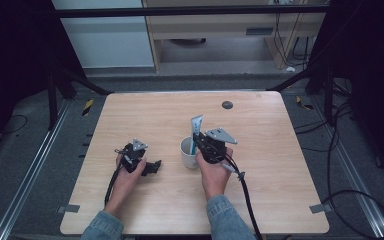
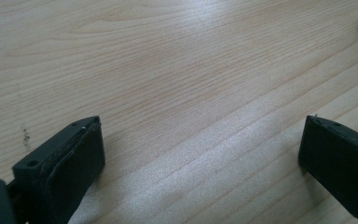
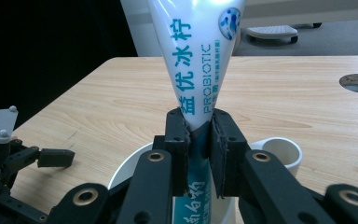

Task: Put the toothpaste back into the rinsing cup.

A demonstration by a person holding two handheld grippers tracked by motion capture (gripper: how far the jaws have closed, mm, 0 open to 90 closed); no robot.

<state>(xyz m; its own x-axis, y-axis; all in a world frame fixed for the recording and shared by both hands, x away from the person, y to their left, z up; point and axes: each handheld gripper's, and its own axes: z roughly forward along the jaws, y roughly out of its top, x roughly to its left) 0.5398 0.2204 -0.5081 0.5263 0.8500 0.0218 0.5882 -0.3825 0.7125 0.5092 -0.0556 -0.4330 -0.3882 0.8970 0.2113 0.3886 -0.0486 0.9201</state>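
Toothpaste tube (image 3: pixel 196 70) upright in white mug (image 1: pixel 187 152), clamped by right hand-held gripper (image 3: pixel 198 140); left hand-held gripper (image 2: pixel 200 154) apart, nearby on table (image 1: pixel 260 125).

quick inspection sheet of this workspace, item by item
surface: pale wooden table, bare apart from a round dark cable hole near the far edge
job's things: white mug at the table's middle; toothpaste tube upright, lower end inside the mug
clutter: nothing seen
grippers: right tongs shut on the toothpaste tube above the mug; left tongs open, nothing between them, low over bare wood left of the mug
cables: black cable trails from the right tongs toward the near edge; more cables on the floor at right
surroundings: grey floor, light wooden furniture beyond the table, dark drapes at both sides
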